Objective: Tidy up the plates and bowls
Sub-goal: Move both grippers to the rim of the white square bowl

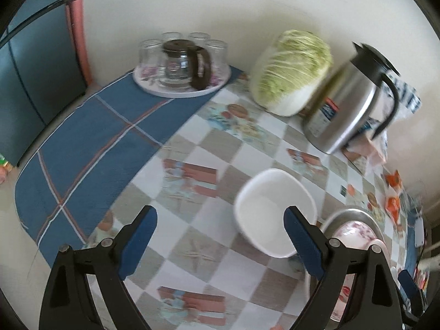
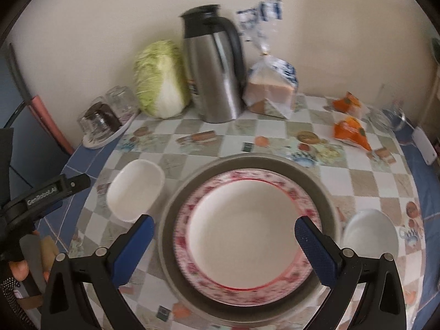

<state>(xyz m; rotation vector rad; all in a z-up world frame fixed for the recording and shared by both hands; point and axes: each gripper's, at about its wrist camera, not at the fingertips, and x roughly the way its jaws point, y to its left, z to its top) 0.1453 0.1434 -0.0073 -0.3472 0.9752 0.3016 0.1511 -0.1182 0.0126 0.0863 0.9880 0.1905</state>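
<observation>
The floral plate (image 2: pixel 249 232) sits nested in the metal tray (image 2: pixel 327 192); bowls at nine (image 2: pixel 136 188) and three o'clock (image 2: pixel 371 232) remain loose. Both grippers (image 1: pixel 220 233) (image 2: pixel 224 243) are spread, empty.

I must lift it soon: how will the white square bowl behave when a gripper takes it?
The white square bowl looks glossy and rigid, so its rim may slip between the pads. It seems empty, probably light. It sits flat on the tablecloth, so it should slide rather than tip.

Both wrist cams look down-fwd; share white dish (image 1: pixel 273 211) (image 2: pixel 135 188), thermos (image 1: pixel 349 104) (image 2: pixel 214 68).
</observation>
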